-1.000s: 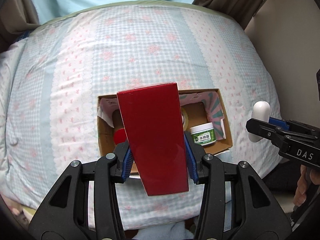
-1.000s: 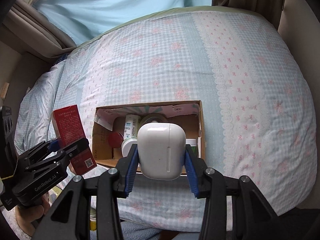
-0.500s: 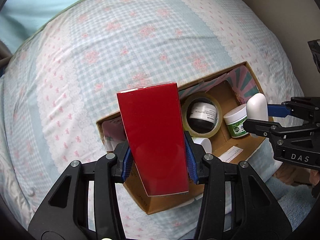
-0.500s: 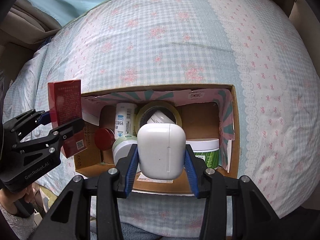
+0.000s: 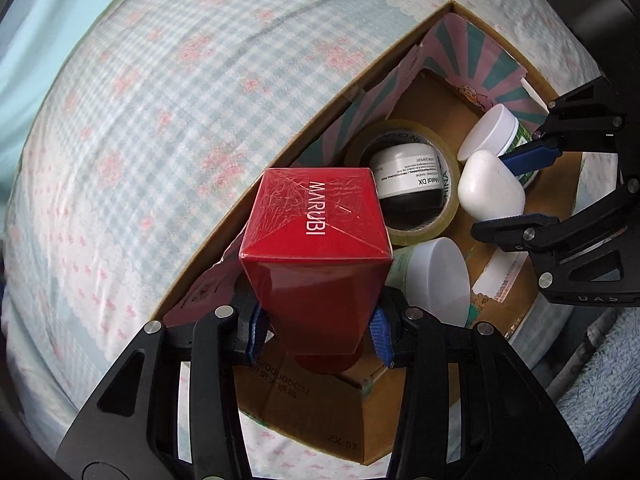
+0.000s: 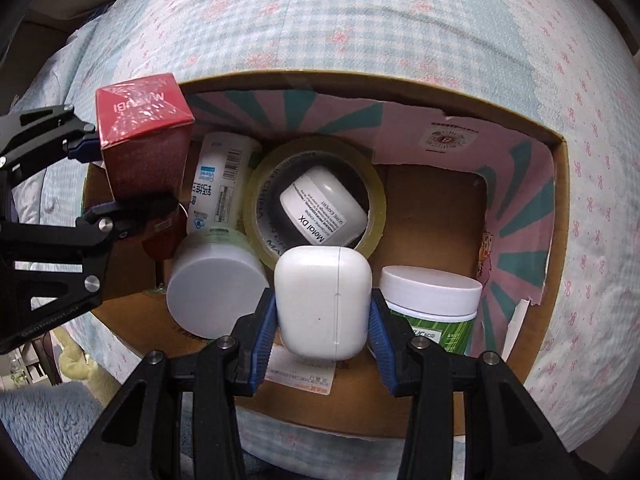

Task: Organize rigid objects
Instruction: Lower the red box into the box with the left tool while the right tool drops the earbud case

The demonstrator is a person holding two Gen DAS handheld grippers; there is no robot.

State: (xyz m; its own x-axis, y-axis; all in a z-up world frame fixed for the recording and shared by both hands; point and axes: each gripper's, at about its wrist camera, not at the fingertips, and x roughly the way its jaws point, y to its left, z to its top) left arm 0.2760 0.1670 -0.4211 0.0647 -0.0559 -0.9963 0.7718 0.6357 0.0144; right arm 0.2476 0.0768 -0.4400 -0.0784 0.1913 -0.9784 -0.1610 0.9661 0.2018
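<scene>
Several jars (image 6: pixel 218 294), perhaps four, fill cardboard box (image 6: pixel 560 184).

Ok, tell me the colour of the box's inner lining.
Pink with teal rays, clearest in the right wrist view.

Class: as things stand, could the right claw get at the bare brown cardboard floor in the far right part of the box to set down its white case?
Probably yes: the right claw holds the white rounded plastic case, and the bare floor beyond the green-labelled white-lidded jar lies open.
</scene>
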